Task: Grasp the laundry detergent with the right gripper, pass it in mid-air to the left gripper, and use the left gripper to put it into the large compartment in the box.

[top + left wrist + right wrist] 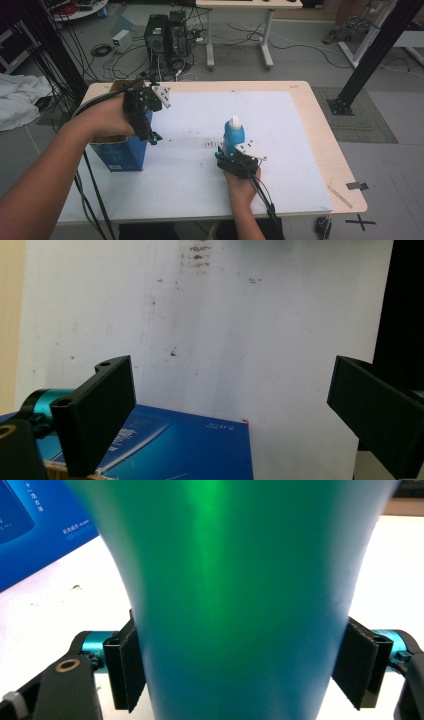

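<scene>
- A workshop floor strewn with cables spreads behind the table, with two computer towers at about 11 o'clock from the table's middle and a white desk at 12 o'clock.
- The table is pale wood, most of its top covered by a white sheet that carries dark smudges near its centre.
- A blue box with an open cardboard top stands at the sheet's 9 o'clock edge; in the left gripper view its printed blue face lies just below the jaws.
- The blue bottle stands upright near the sheet's centre, at about 3 o'clock from the box and well apart from it. It is smooth, glossy blue, widening toward the top in the right gripper view, with a white cap.
- The right gripper sits at the bottle's 6 o'clock side, its pads pressing against both flanks of the bottle, gripping it.
- The left gripper hangs over the box, jaws spread wide with nothing between them.
</scene>
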A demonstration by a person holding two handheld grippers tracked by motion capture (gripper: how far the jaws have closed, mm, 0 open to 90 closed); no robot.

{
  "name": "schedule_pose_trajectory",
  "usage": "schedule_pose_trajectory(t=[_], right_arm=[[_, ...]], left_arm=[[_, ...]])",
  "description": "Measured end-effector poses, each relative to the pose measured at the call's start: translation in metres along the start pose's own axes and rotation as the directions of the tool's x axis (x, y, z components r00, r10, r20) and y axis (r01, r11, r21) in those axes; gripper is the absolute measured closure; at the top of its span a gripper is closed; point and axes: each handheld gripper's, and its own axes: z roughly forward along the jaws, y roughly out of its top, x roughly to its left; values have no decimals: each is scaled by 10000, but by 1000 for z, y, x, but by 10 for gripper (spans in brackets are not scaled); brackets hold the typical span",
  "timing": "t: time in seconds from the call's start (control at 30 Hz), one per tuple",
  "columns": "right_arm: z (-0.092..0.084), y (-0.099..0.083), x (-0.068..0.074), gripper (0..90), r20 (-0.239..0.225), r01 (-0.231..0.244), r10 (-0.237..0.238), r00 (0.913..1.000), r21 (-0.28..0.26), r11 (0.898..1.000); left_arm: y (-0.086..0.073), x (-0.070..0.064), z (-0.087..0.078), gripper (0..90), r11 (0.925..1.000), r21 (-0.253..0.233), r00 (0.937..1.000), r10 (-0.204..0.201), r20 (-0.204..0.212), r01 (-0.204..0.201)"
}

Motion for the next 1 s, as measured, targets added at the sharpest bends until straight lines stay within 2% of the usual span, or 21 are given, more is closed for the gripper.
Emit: schedule_pose_trajectory(t=[0.03, 0.33, 0.83, 1.0], right_arm=[[0, 0, 0, 244, 26, -38, 38, 10000, 11, 10000], [0, 1, 0, 259, 146, -55, 55, 9999, 0, 10000], [0, 2, 2, 336, 198, 45, -45, 9998, -20, 10000], [0, 2, 3, 386, 232, 104, -104, 9997, -14, 9999]], left_arm=[[0, 1, 0, 53, 10000, 25, 10000, 30, -1, -30], [1, 1, 1, 53, 10000, 44, 10000, 39, 8, -39], [1, 0, 3, 53, 10000, 38, 10000, 29, 21, -29], [1, 0, 4, 53, 9999, 67, 10000, 75, 40, -75]])
